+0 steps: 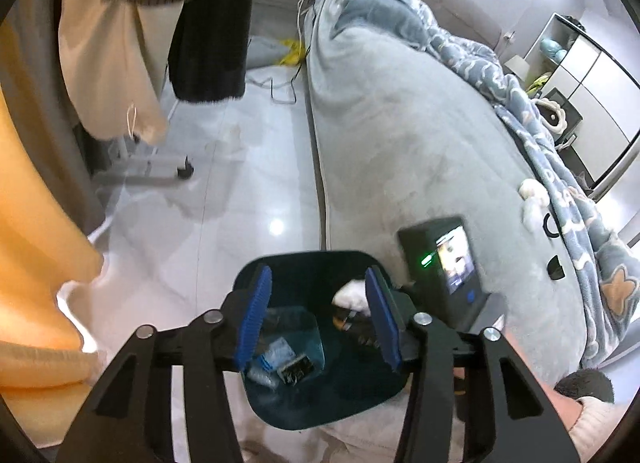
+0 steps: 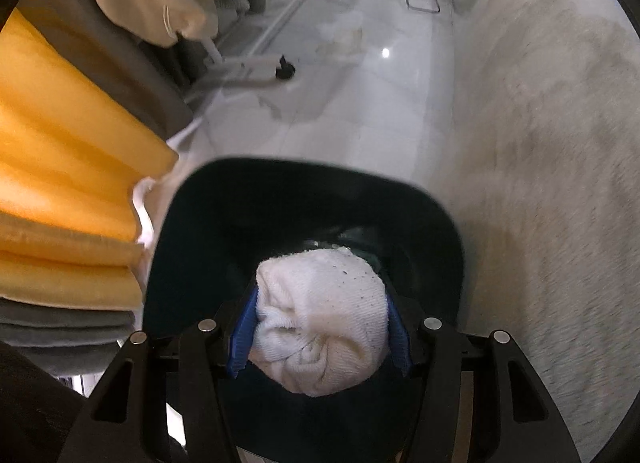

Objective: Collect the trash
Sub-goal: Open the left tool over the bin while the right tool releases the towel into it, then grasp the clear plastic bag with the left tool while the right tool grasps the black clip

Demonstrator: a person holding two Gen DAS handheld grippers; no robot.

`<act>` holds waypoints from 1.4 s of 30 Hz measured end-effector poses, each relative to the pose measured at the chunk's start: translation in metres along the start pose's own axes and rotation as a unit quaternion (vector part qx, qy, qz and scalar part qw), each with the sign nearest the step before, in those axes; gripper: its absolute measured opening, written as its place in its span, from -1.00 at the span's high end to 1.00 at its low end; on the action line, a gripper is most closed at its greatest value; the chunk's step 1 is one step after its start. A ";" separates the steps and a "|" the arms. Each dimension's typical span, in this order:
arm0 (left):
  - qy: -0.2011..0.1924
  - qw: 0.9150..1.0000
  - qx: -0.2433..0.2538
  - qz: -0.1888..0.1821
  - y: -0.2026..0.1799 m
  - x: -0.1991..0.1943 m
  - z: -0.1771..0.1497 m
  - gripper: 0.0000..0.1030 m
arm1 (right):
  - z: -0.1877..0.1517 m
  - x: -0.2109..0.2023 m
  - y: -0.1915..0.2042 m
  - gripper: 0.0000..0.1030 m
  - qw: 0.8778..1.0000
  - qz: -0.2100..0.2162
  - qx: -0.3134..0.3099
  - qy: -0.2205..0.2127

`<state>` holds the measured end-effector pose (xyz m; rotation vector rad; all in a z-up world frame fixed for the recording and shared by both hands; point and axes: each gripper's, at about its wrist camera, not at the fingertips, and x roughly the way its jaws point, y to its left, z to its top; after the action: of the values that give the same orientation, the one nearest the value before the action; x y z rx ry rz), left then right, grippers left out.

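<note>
A dark teal trash bin (image 1: 280,407) stands on the floor by the bed, with wrappers (image 1: 284,359) lying in its bottom. My left gripper (image 1: 316,315) is open and empty, just above the bin's mouth. My right gripper (image 2: 318,327) is shut on a balled white sock (image 2: 320,315) and holds it over the same bin (image 2: 436,223). The sock (image 1: 352,295) and the back of the right gripper, with its lit screen (image 1: 456,259), show at the bin's right rim in the left wrist view.
A bed with a grey cover (image 1: 400,123) and a blue patterned blanket (image 1: 560,167) fills the right. Hanging clothes (image 1: 120,43) and an orange curtain (image 1: 36,243) are at the left, over a wheeled rack base (image 1: 160,171). Cables (image 1: 284,91) lie on the white tile floor.
</note>
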<state>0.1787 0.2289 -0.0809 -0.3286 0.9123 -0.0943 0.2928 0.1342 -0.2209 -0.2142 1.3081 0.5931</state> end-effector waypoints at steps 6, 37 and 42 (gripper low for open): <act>-0.041 0.999 0.018 0.001 -0.006 -0.018 0.007 0.10 | -0.009 0.015 0.007 -0.18 0.999 -0.008 -0.016 0.034; -0.193 0.979 0.064 -0.031 -0.114 -0.083 0.029 -0.06 | -0.028 -0.198 -0.056 -0.57 0.979 -0.038 -0.007 -0.201; -0.179 0.981 0.070 -0.035 -0.133 -0.070 0.028 -0.16 | -0.032 -0.221 -0.080 -0.58 0.972 -0.065 -0.007 -0.224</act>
<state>0.1662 0.1252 0.0304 -0.2373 0.5345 -0.1586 0.2772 -0.0109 -0.0340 -0.1634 0.8467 0.5030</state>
